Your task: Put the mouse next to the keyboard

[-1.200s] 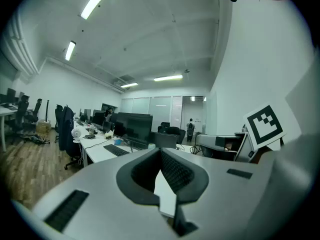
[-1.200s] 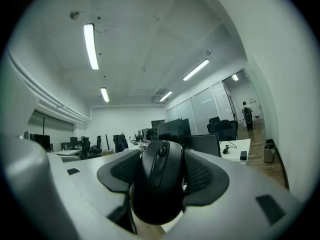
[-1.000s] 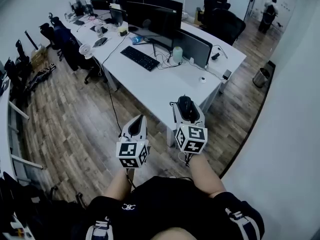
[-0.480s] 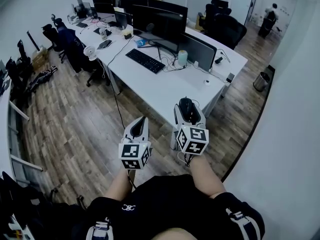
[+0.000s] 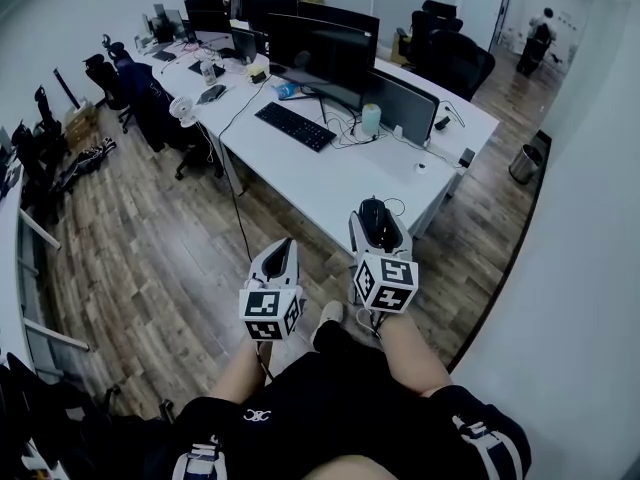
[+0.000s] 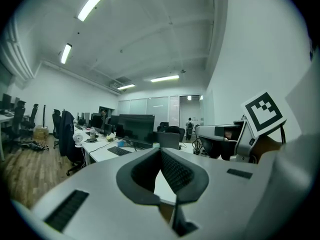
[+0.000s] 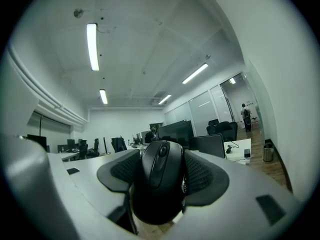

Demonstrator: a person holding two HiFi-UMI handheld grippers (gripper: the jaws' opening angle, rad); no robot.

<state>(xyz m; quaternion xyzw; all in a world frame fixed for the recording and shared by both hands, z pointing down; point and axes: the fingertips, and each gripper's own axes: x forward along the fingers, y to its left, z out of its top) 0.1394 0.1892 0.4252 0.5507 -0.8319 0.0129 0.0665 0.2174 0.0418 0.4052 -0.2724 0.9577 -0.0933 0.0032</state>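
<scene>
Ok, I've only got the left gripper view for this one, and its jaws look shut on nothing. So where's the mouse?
Observer: The right gripper has it. Its jaws are shut on the black mouse, with the scroll wheel facing that gripper's camera.
Operator: And is there room for it by the keyboard?
Observer: Yes. The head view shows bare white desk along the near side of the keyboard. Cables lie just past its right end in that view.

A long white worktop (image 5: 330,183) crosses the upper middle of the frame. On it lie a black keyboard (image 5: 293,126), dark monitors (image 5: 322,46) above it, and a pale cylinder (image 5: 371,120) right of the keyboard.
</scene>
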